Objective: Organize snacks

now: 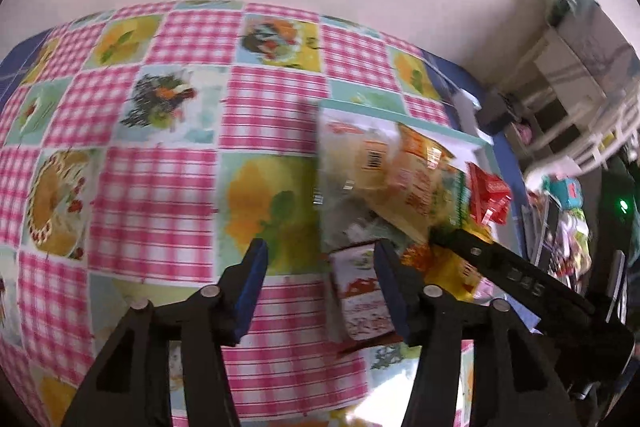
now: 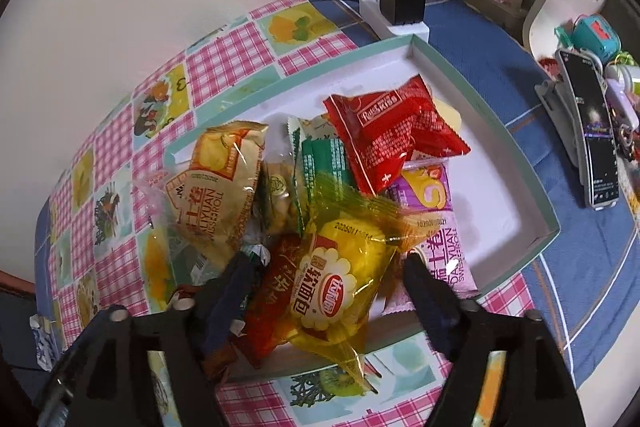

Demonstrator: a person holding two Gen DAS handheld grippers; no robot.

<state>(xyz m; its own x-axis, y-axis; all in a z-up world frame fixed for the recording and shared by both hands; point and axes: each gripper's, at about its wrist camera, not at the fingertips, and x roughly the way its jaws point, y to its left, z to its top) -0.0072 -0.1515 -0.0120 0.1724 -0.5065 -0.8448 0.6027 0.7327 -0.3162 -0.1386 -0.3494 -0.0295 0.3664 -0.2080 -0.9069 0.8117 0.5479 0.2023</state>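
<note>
Basically, checkered tablecloth (image 2: 240, 47) covered the table, with a teal-rimmed white box lid (image 2: 500, 131) on it holding the snack pile. Red packet (image 2: 384, 131) lay on top at the back, cream swiss-roll packet (image 2: 216, 187) at the left, yellow cake packet (image 2: 340, 279) at the near edge. Right gripper (image 2: 326, 291) was spread wide around the yellow packet, not pinching it. Left gripper (image 1: 320, 287) was wide too, holding nothing, beside the pile.
</note>
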